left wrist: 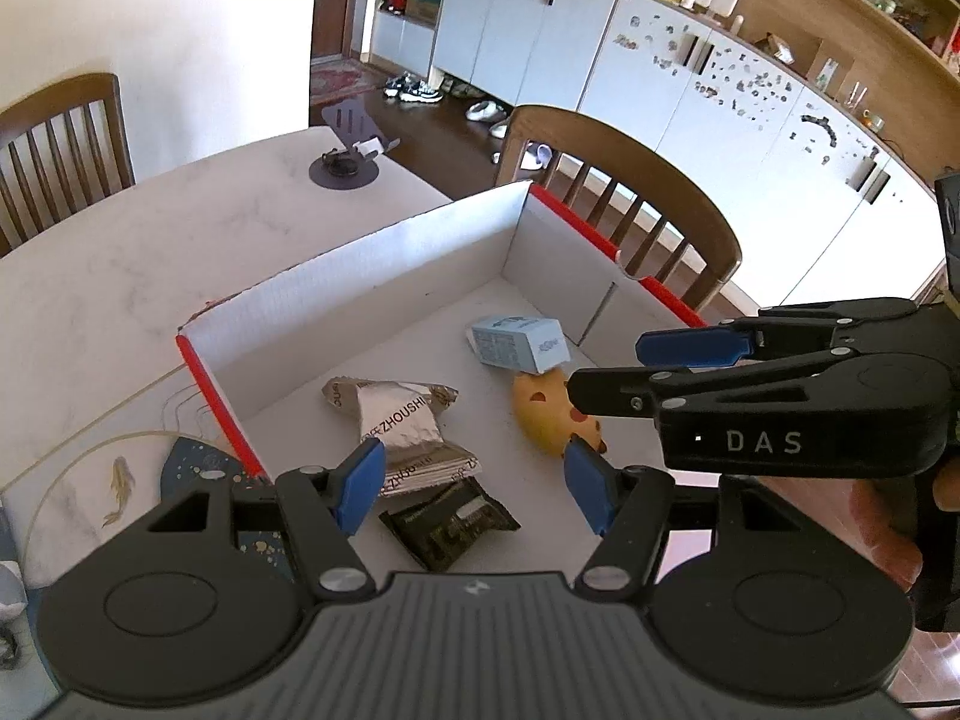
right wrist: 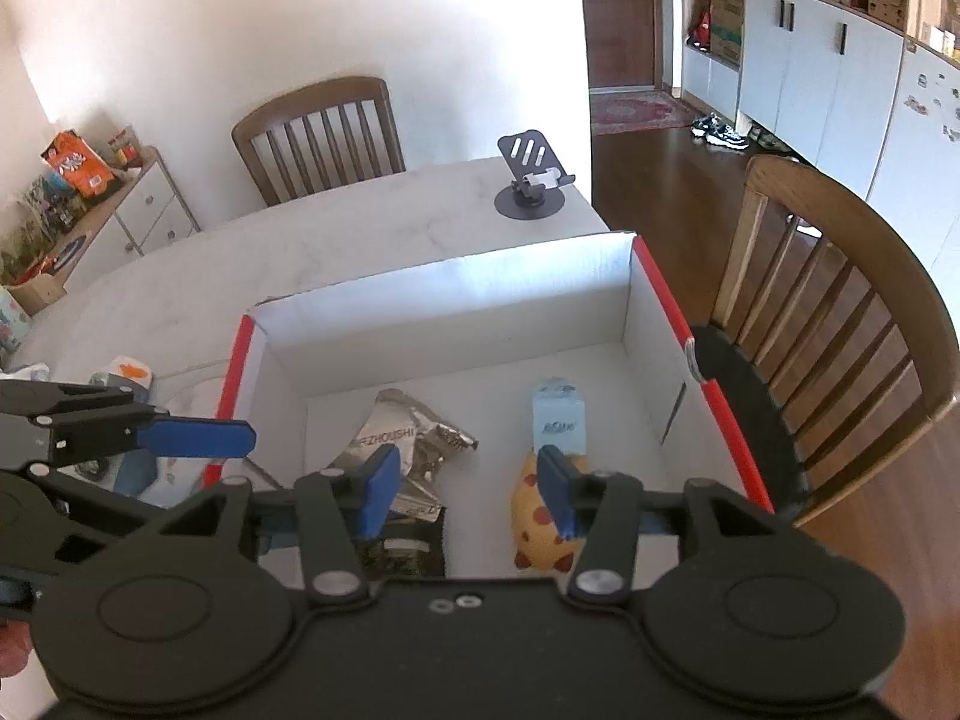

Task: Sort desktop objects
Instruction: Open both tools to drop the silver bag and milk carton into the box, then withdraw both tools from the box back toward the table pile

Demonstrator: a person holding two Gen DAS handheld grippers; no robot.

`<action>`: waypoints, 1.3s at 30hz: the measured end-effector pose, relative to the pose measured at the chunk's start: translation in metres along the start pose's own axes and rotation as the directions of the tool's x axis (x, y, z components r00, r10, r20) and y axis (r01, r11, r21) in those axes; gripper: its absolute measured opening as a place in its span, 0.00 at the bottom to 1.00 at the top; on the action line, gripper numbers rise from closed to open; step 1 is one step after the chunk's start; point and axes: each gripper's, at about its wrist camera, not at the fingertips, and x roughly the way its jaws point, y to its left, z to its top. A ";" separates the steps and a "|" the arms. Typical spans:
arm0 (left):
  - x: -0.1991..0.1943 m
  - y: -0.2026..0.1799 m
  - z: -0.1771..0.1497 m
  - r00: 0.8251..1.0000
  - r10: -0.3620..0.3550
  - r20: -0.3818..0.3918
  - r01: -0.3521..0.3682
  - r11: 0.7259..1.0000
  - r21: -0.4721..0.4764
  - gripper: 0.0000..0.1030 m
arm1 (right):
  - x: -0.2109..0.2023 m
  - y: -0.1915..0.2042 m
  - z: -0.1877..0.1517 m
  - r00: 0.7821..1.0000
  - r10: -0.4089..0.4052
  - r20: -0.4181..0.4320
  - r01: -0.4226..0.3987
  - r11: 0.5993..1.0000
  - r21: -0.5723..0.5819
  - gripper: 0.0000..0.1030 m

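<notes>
Hovering over the white red-edged cardboard box (left wrist: 384, 276) on the desk | left gripper (left wrist: 474, 489), right gripper (right wrist: 467, 489): jaws apart, empty | inside: silver foil packet (left wrist: 399, 420), pale-blue carton (left wrist: 519, 343) (probably touching yellow spotted toy (left wrist: 549, 414)).

In the box (left wrist: 384, 276) at frame centre lie four things — foil packet (left wrist: 399, 420) left, dark packet (left wrist: 450, 525) below it, small carton (left wrist: 519, 343) right, resting on a spotted toy (left wrist: 549, 414). Phone stand (left wrist: 345, 147) sits behind, upper left.
</notes>
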 end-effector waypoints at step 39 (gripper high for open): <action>-0.123 0.117 -0.099 0.987 0.052 0.153 -0.039 0.995 -0.092 0.89 | -0.038 0.134 -0.058 0.992 0.030 0.122 -0.035 0.999 0.034 0.74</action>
